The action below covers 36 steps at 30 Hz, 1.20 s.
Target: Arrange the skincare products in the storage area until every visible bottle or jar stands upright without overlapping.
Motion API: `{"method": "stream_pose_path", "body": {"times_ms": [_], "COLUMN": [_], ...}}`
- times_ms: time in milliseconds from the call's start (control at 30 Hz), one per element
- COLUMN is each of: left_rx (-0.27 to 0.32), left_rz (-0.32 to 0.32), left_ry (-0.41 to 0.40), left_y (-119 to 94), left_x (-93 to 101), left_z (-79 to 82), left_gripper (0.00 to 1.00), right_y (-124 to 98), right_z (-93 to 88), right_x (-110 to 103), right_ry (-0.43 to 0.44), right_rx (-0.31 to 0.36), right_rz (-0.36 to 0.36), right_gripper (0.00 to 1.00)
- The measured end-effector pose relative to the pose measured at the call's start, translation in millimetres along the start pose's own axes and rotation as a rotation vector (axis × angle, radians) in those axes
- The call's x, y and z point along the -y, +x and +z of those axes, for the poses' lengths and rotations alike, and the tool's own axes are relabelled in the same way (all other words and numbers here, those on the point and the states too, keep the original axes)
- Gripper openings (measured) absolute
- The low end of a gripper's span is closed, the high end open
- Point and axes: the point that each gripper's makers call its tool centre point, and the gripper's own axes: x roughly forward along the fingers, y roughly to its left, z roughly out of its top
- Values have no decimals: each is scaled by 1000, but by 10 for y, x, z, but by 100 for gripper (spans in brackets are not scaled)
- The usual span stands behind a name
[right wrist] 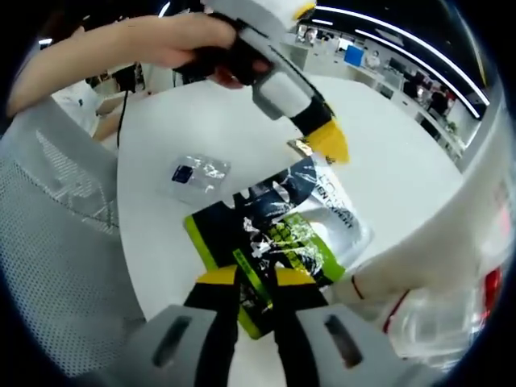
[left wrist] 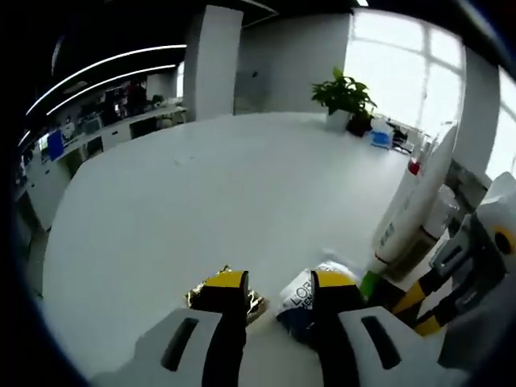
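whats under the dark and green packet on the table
The dark and green packet lies flat on the white table, with bare tabletop showing around its far edges. Whether anything sits beneath it cannot be seen. The right gripper covers its near end.

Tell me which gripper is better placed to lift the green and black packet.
Right. The right gripper has its jaws on either side of the packet's near edge; the left gripper is at its far end, beside a gold item.
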Motion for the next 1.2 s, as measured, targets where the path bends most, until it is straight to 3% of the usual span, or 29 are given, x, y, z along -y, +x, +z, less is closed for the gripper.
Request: {"method": "stream_pose_path", "body": {"times_ms": [67, 167, 267, 400, 567, 733, 933, 1200], "left_rx": [-37, -108, -159, -200, -223, -246, -233, -214], "left_rz": [-27, -56, -102, -87, -105, -100, -99, -93], "left_ry": [24, 146, 142, 180, 155, 180, 123, 112], "left_y": [27, 46, 68, 92, 102, 123, 126, 127], "left_x": [90, 152, 253, 225, 242, 245, 226, 228], "left_z": [-64, -202, -309, -410, -478, -539, -550, -554], "left_gripper": [27, 26, 28, 31, 30, 30, 30, 29], "right_y": [1, 1, 0, 2, 2, 1, 1, 5], "right_z": [1, 1, 2, 2, 2, 1, 1, 3], "right_x": [-1, 0, 2, 2, 2, 0, -2, -4], "right_ry": [-1, -2, 3, 5, 6, 7, 8, 1], "right_rx": [0, 1, 2, 2, 5, 6, 8, 4], "right_rz": [0, -1, 1, 1, 4, 5, 7, 8], "right_gripper": [16, 16, 16, 16, 16, 16, 16, 16]}}
